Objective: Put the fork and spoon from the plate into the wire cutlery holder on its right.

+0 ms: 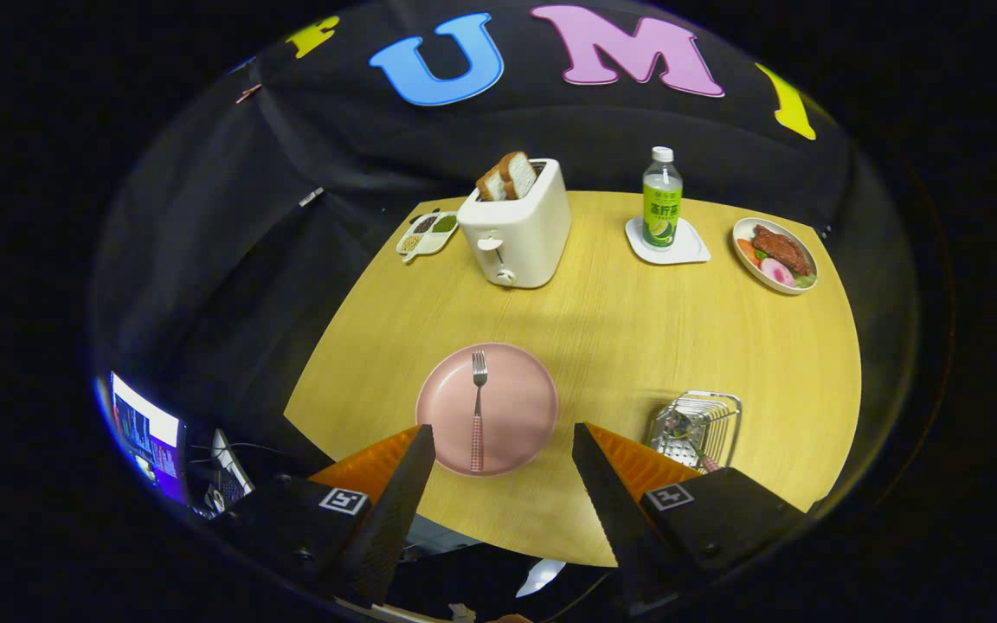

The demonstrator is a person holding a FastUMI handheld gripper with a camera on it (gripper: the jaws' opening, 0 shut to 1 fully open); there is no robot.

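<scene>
Tool (503, 437) spread wide above plate (516, 381), fork (477, 415) lying on it (holder (696, 428) lower right).

Recording booth, black cloth wall (230, 260), dining table (637, 346)

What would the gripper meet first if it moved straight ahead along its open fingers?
Probably the checked-handle metal fork on the round pink plate; the open gripper frames it, though depth is unclear.

Pink plate (516, 424), fork (478, 412) with pink checked handle, silver wire holder (696, 428), cream toaster (517, 228), green-labelled bottle (662, 201), yellow wood-grain table (637, 346)
</scene>
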